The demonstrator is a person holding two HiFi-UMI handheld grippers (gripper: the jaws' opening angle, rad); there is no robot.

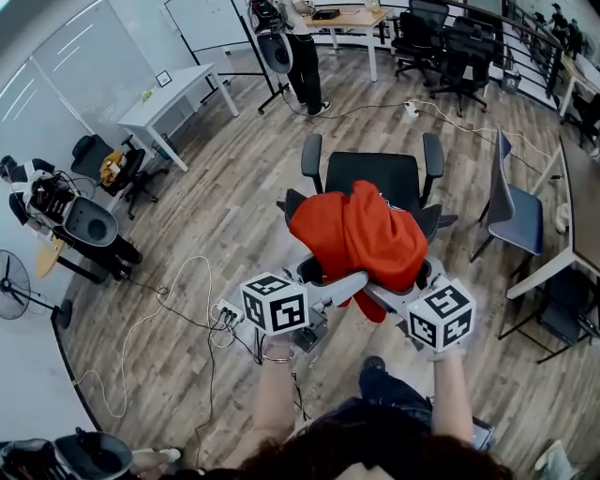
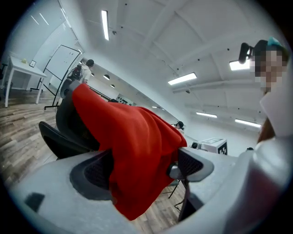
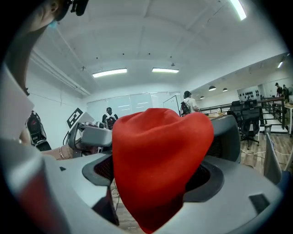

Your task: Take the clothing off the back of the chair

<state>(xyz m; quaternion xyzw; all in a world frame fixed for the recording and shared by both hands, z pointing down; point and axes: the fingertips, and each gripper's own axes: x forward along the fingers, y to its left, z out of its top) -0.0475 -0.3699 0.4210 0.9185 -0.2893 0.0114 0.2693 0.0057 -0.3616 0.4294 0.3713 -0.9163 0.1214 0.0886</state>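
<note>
While you stand behind one black chair (image 1: 370,176), one red cloth (image 1: 356,234) hangs over its back, straight ahead of both tools. Your left gripper (image 2: 142,164) has its two jaws spread wide, with a fold of the cloth hanging between them, not clamped. Your right gripper (image 3: 158,171) is the same: two jaws wide apart, a rounded bulge of the cloth sitting between them, loose. The two tools sit side by side, near each other, each with one marker cube.

Beyond the tools, the chair's two armrests (image 1: 311,155) stick out past the cloth. Under everything is a wood plank floor (image 1: 234,206) in a large open office with white walls and strip lights overhead. Off to the left gripper's side, cables (image 1: 169,309) trail across the floor, and farther off is one white table (image 1: 164,98). To the right gripper's side stands one blue chair (image 1: 520,216). Far ahead, one person (image 1: 305,56) stands near a desk (image 1: 352,17).
</note>
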